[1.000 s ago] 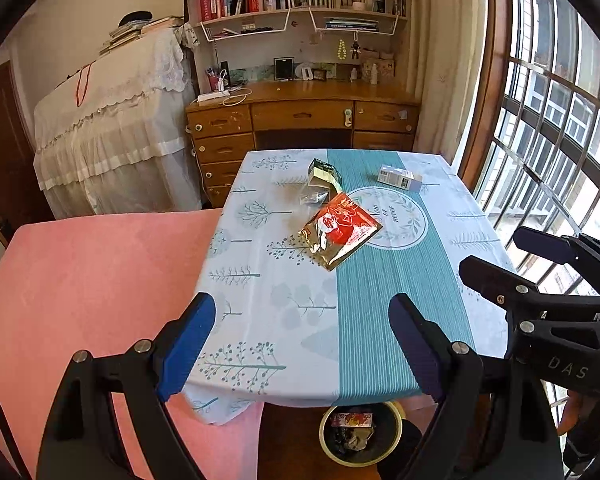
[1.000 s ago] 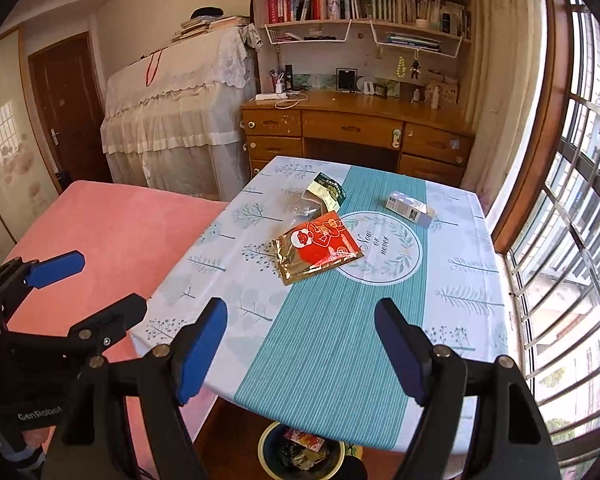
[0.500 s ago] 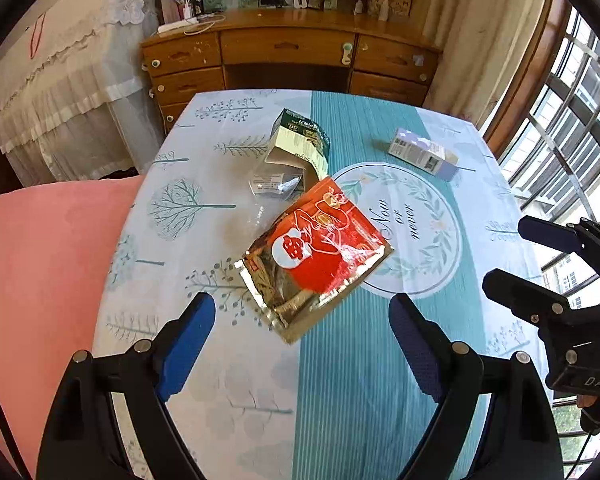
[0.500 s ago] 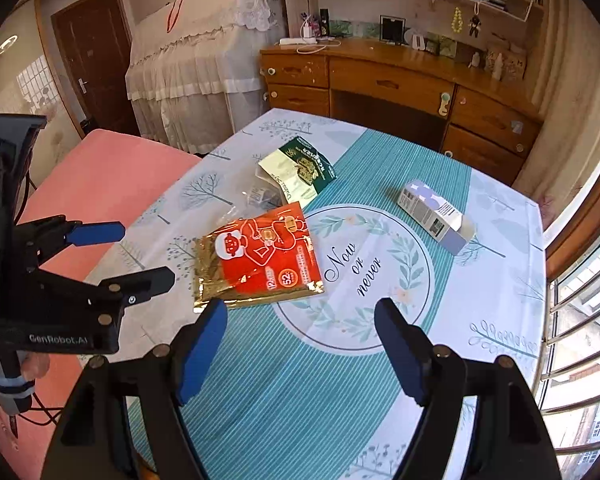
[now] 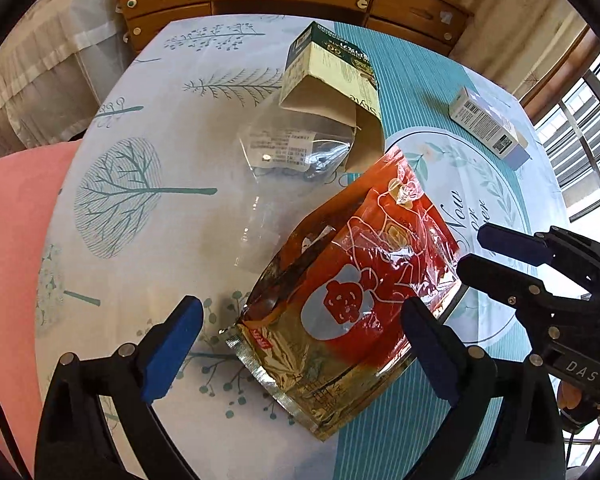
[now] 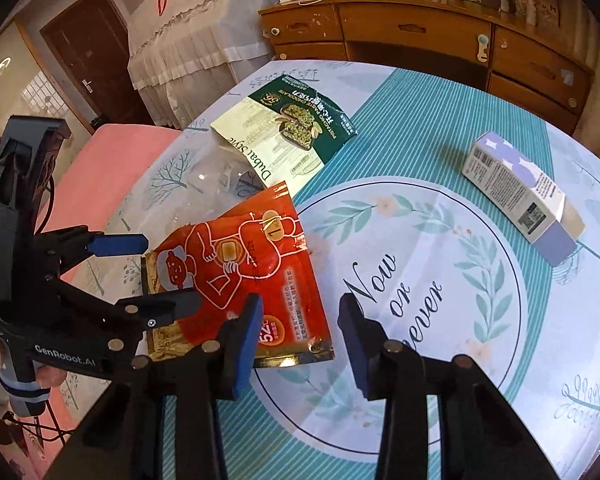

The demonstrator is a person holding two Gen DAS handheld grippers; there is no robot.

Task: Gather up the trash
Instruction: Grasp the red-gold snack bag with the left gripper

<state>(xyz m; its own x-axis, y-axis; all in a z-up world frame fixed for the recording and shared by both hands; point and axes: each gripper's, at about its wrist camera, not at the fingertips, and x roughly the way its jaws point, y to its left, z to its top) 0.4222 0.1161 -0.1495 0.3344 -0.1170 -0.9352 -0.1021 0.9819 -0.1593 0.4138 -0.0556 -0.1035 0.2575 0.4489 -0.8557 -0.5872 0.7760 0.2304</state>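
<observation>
Nothing has been collected yet, as far as these views show: every piece of trash lies on the table [image 5: 148, 128], and no bin is in sight. Starting at the left, the left gripper [image 5: 300, 344] hangs over the near end of the red pouch [image 5: 352, 292] with its jaws opening to full width; the pouch's gold bottom edge lies between and beneath the fingers, but the pads do not press on it. Ahead of that gripper, past the pouch, sits a clear plastic wrapper [image 5: 296, 148], hard to make out against the cloth, and beyond it the green carton [image 5: 332, 68], flattened and torn open. Further right, the right gripper [image 6: 298, 342] hovers just off the pouch's right corner, its jaws closing and about half wide, with only tablecloth between them; its left finger overlaps the pouch's edge in its own view. Well ahead and to its right lies the small white box [image 6: 516, 192], untouched. Judging by this, the pouch is the first pick, and four items remain.
</observation>
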